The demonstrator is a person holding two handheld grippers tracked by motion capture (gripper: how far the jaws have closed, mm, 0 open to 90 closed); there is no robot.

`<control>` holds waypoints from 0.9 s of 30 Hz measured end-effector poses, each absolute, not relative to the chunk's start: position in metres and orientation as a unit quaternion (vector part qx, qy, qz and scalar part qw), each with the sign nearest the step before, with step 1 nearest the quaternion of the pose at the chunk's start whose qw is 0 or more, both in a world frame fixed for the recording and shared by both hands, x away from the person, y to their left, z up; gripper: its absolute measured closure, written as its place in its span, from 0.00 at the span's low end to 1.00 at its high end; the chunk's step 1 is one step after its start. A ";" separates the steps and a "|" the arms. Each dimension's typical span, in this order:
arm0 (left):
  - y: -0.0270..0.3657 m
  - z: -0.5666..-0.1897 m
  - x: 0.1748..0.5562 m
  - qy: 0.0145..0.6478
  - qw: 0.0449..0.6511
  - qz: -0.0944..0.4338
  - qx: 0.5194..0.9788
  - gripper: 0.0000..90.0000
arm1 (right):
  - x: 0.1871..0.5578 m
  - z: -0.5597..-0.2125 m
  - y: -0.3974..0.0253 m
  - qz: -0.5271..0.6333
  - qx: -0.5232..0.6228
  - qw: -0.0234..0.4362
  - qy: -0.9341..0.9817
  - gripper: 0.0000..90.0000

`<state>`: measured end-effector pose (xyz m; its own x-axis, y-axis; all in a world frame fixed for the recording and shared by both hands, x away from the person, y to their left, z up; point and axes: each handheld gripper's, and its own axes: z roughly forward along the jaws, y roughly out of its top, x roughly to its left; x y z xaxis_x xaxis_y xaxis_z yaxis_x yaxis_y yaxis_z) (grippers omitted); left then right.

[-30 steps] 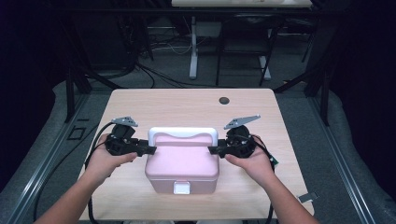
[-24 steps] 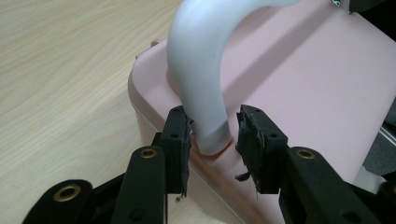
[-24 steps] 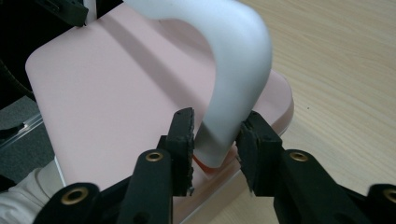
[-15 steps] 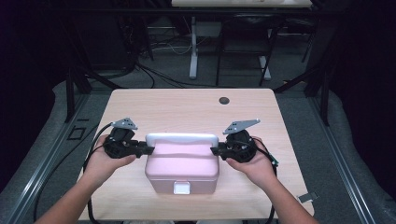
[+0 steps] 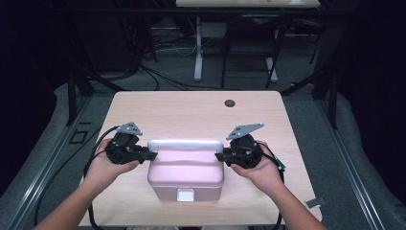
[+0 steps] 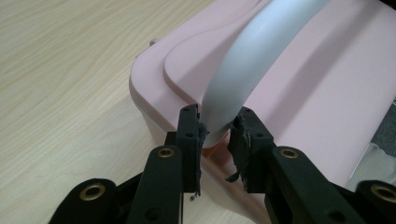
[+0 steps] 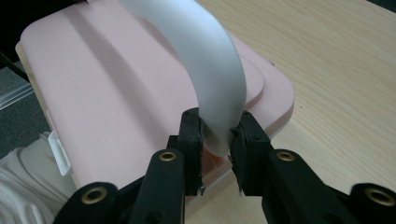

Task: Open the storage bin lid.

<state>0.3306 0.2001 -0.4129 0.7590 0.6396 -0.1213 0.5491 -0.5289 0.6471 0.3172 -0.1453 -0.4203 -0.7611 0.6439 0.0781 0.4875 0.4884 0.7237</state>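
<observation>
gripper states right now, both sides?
Left gripper: closed on the left end of the white handle of the pink box.
Right gripper: closed on the handle's right end.

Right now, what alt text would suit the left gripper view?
The left gripper is shut on the white handle of a pink box, near the handle's end. The box sits on a light wooden table.
</observation>
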 end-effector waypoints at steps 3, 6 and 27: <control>0.202 -0.406 0.329 0.340 0.349 0.063 0.871 0.82 | 0.316 -0.416 -0.145 0.388 0.329 0.097 0.856 0.84; 0.204 -0.399 0.331 0.342 0.353 0.063 0.868 0.82 | 0.315 -0.409 -0.145 0.395 0.327 0.096 0.853 0.84; 0.203 -0.380 0.347 0.360 0.353 0.051 0.862 0.80 | 0.330 -0.390 -0.144 0.404 0.352 0.090 0.840 0.81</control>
<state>0.3473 0.2034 -0.3804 0.7349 0.6575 -0.1662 0.5848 -0.4903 0.6462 0.3301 -0.1437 -0.3905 -0.7358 0.6639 0.1339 0.5192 0.4259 0.7410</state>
